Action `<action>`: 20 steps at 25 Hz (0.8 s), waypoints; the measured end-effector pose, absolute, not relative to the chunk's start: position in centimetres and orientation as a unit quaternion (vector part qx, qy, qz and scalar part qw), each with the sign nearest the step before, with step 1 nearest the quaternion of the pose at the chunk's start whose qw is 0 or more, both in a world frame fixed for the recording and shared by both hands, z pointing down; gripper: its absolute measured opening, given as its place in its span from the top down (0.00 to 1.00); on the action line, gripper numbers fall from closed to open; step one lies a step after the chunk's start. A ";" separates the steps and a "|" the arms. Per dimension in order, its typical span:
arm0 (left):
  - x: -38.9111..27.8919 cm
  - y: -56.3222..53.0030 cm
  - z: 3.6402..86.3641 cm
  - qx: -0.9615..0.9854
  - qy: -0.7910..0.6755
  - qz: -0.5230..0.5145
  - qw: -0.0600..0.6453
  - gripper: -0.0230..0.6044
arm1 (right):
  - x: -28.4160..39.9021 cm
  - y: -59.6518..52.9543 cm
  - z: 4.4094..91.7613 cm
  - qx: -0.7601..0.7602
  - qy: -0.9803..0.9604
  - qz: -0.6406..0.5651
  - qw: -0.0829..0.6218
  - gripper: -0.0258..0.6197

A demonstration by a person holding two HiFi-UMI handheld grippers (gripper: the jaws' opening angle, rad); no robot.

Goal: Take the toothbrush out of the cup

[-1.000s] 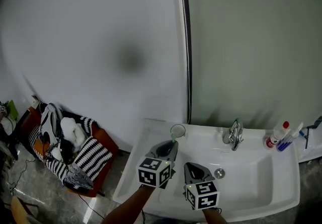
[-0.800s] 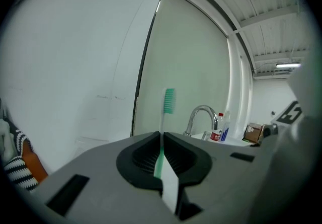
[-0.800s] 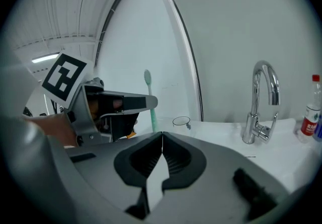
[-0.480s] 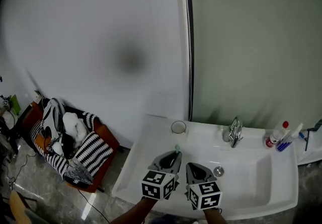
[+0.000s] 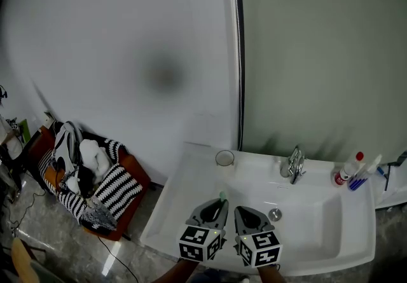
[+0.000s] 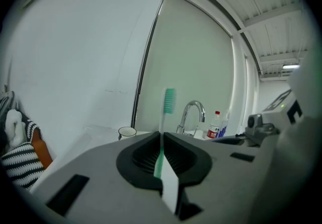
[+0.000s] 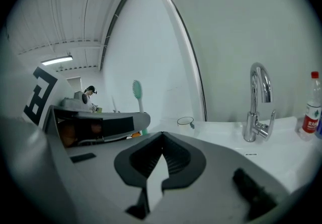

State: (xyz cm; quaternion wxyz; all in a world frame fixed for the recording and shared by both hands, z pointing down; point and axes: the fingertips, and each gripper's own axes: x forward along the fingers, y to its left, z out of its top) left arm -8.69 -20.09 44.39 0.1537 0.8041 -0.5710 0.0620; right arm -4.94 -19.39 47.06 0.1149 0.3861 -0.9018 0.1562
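Note:
A toothbrush point(image 6: 168, 101) with a green bristle head stands upright between the jaws of my left gripper point(image 6: 161, 137), which is shut on its white and green handle. In the head view that gripper point(image 5: 219, 202) hangs over the white sink point(image 5: 184, 212), with the toothbrush's green tip point(image 5: 222, 196) just showing. The cup point(image 5: 224, 158) stands empty on the sink's back left corner, well apart from the brush. It also shows as a small cup point(image 6: 127, 132) behind the left jaws. My right gripper point(image 5: 243, 210) sits close beside the left one, shut on nothing.
A chrome faucet point(image 5: 293, 164) rises at the back of the basin and a drain point(image 5: 274, 214) lies near the right gripper. Bottles point(image 5: 348, 169) stand at the sink's back right. Striped cushions and clutter point(image 5: 89, 186) lie on the floor to the left.
My left gripper has drawn back from the cup toward the sink's near edge, carrying the toothbrush, and now sits level with the right gripper. The right gripper has hardly shifted.

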 end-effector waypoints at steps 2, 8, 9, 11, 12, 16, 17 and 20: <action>-8.6 -19.7 44.6 0.802 -0.574 0.063 0.153 0.91 | -4.8 -19.3 46.9 0.386 -0.902 0.155 0.113 0.94; -8.4 -18.8 45.1 0.800 -0.575 0.070 0.157 0.91 | -4.8 -19.0 46.8 0.385 -0.903 0.156 0.109 0.94; -8.5 -18.8 45.2 0.799 -0.577 0.071 0.158 0.91 | -4.9 -18.9 46.8 0.384 -0.903 0.156 0.109 0.94; -8.6 -18.6 45.3 0.797 -0.578 0.072 0.160 0.91 | -5.0 -18.9 46.9 0.384 -0.904 0.156 0.109 0.94; -8.7 -18.6 45.4 0.797 -0.578 0.073 0.161 0.91 | -5.1 -18.9 46.9 0.384 -0.904 0.155 0.109 0.94; -8.7 -18.6 45.5 0.798 -0.575 0.075 0.163 0.91 | -5.2 -19.0 46.7 0.385 -0.903 0.155 0.110 0.94; -8.7 -18.6 45.5 0.798 -0.575 0.075 0.164 0.91 | -5.3 -19.1 46.8 0.385 -0.903 0.156 0.110 0.94; -8.8 -18.8 45.7 0.798 -0.574 0.077 0.165 0.91 | -5.3 -19.2 46.9 0.386 -0.902 0.158 0.110 0.94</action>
